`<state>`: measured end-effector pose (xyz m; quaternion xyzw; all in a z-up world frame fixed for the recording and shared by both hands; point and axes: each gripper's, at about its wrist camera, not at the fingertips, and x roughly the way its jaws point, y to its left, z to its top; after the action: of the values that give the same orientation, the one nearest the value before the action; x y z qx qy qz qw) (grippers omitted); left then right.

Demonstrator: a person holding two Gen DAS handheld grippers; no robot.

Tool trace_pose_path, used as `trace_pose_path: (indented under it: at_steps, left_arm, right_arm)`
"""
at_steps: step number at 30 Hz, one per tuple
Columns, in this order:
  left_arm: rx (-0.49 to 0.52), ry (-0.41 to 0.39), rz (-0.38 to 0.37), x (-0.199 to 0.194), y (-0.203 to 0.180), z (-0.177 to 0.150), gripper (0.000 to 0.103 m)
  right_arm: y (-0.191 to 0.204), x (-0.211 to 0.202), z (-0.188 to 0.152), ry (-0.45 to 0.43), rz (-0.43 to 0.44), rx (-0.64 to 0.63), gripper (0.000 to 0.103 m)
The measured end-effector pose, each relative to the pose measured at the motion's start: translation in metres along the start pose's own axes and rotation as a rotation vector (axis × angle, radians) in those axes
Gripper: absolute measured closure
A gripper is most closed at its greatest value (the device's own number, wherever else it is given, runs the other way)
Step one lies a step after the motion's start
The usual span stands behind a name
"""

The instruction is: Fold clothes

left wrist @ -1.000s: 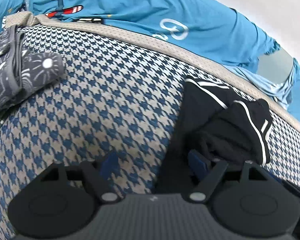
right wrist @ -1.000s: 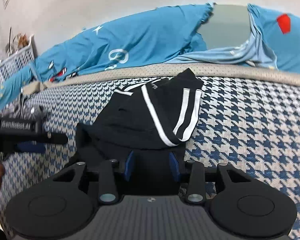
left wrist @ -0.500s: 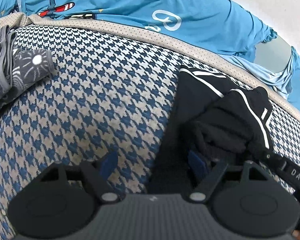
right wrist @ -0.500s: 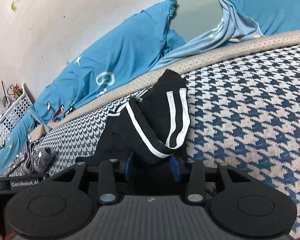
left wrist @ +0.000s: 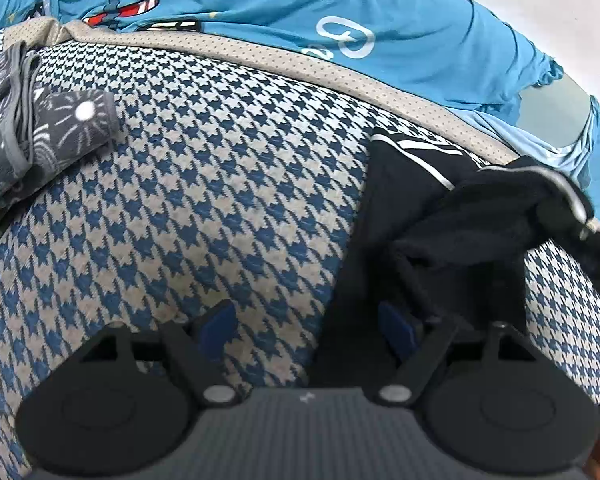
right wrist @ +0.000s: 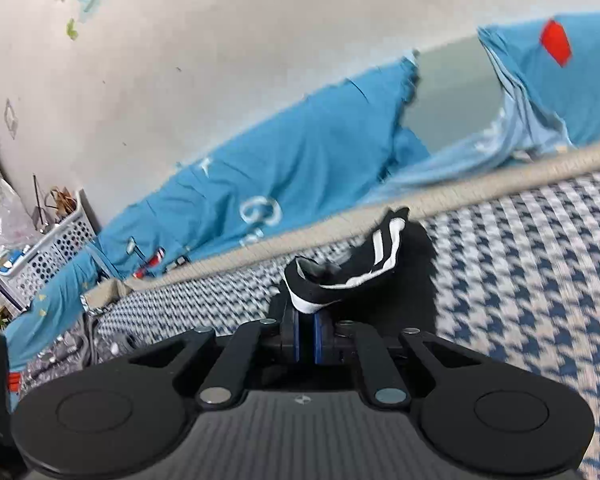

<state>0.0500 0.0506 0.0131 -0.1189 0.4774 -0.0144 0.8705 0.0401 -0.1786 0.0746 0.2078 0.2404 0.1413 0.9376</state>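
Mattress (left wrist: 204, 200) in houndstooth, carrying black striped garment (left wrist: 404, 216) at far edge. Soft, light, floppy by the look; best taken along striped hem. Right tool (right wrist: 305, 334) clamped on that hem, lifting it. Left tool (left wrist: 306, 326) spread wide, empty.

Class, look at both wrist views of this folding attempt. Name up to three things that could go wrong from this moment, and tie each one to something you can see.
1. The right gripper pinches only a small edge of the black striped garment; the fabric may slip out as it lifts.
2. The left gripper is open, with the garment's edge lying between its fingers unclamped, so the cloth may drag across the houndstooth cover and bunch.
3. The right wrist view is motion-blurred; a fast pull could flip the fold crooked.
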Motion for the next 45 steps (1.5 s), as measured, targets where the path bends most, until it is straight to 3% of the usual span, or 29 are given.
trace_pose_path:
  at_steps: [12, 22, 26, 29, 33, 36, 45]
  left_arm:
    - [-0.065, 0.005, 0.017, 0.0, 0.017, 0.005, 0.026]
    - [-0.102, 0.023, 0.041, 0.004, 0.023, 0.007, 0.025]
    - [-0.107, 0.018, 0.053, 0.003, 0.023, 0.007, 0.025]
    - [-0.112, 0.013, 0.06, 0.003, 0.023, 0.008, 0.025]
    - [-0.118, 0.009, 0.065, 0.002, 0.023, 0.007, 0.025]
    - [-0.114, 0.007, 0.066, 0.001, 0.022, 0.007, 0.025]
    - [-0.133, 0.009, 0.071, 0.002, 0.026, 0.007, 0.025]
  right_arm:
    - [0.026, 0.051, 0.03, -0.034, 0.027, -0.024, 0.095]
    - [0.025, 0.125, 0.023, 0.106, 0.023, 0.014, 0.092]
    - [0.017, 0.128, 0.026, 0.11, 0.054, 0.081, 0.076]
    - [0.013, 0.117, 0.031, 0.1, 0.097, 0.103, 0.073]
    - [0.012, 0.1, 0.028, 0.102, 0.098, 0.059, 0.074]
    - [0.013, 0.096, 0.021, 0.133, 0.091, 0.017, 0.085]
    - [0.038, 0.127, -0.008, 0.243, 0.032, -0.163, 0.086]
